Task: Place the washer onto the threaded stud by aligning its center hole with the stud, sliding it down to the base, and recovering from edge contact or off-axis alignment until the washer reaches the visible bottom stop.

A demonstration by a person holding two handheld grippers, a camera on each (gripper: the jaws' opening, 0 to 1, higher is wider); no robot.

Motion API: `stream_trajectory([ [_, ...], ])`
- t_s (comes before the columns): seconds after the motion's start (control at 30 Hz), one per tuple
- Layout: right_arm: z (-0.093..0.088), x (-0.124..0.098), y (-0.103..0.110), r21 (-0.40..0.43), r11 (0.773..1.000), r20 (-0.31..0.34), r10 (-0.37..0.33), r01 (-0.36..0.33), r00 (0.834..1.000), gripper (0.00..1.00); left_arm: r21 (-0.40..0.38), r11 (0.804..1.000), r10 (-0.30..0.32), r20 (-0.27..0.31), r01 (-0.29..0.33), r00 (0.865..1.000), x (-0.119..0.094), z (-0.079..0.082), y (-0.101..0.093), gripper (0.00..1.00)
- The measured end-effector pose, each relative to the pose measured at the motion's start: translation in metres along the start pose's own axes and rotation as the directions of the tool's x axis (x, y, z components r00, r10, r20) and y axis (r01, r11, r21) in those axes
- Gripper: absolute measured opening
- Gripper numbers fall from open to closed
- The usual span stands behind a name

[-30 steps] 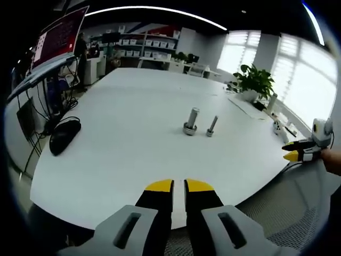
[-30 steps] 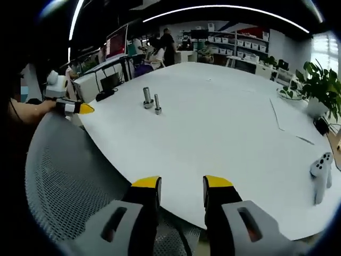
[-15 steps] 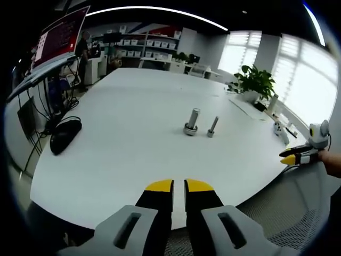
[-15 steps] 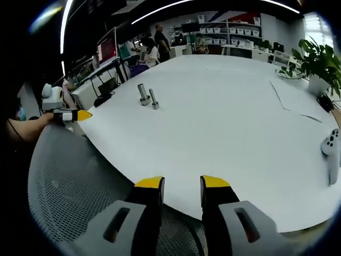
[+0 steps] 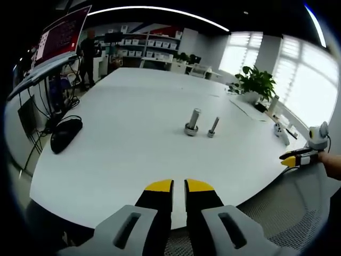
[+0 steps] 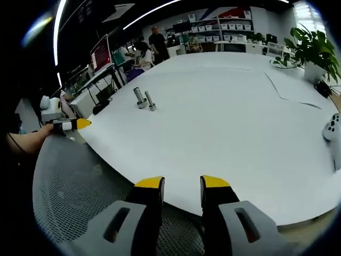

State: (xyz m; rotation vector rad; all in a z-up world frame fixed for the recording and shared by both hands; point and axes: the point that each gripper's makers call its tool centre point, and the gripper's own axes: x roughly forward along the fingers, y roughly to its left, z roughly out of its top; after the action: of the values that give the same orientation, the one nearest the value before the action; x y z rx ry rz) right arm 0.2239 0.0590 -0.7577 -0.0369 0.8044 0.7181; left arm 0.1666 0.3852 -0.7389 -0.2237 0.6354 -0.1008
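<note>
Washer and stud work has not begun: 2 upright metal pieces stand just beside each other near the middle of the white counter (image 5: 106, 138), right of centre in the left gripper view. The thicker stud (image 5: 192, 122) has a wider ring at its base, which may be a washer or a flange; I cannot tell which. The thinner stud (image 5: 213, 127) stands just to its right. In the right gripper view the same pair sits in the upper left, thicker stud (image 6: 139, 98) and thinner stud (image 6: 149, 101), well apart from both tools.

The left gripper (image 5: 178, 185) hangs at the near counter edge, its yellow-tipped fingers (image 5: 159, 186) almost together with a thin slit between them and nothing held. The right gripper (image 6: 182, 183) hovers over the mesh chair back (image 6: 80, 181) off the counter edge, fingers (image 6: 149, 183) clearly apart and empty. Each tool also appears at the side of the other's view.

Judging from this, the step in hand is the approach. To do it well, bring 1 tool in low and level toward the pair, identify the loose washer before closing, pinch it by its rim so the hole is unobstructed, and keep it flat and centred over the stud tip before lowering.
</note>
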Motion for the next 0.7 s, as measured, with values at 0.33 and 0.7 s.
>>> stream_trajectory([
  [0.33,-0.0013,0.0002,-0.0006,0.005,1.0,-0.007,-0.005,0.005,1.0,0.3,0.002,1.0,-0.003,-0.001,0.003,1.0,0.0001,0.0001,-0.0005,0.05],
  [0.7,-0.0033,-0.0001,-0.0016,0.001,1.0,-0.018,-0.012,0.012,1.0,0.3,0.003,1.0,-0.005,-0.001,0.005,1.0,-0.0001,-0.0002,-0.0008,0.05],
])
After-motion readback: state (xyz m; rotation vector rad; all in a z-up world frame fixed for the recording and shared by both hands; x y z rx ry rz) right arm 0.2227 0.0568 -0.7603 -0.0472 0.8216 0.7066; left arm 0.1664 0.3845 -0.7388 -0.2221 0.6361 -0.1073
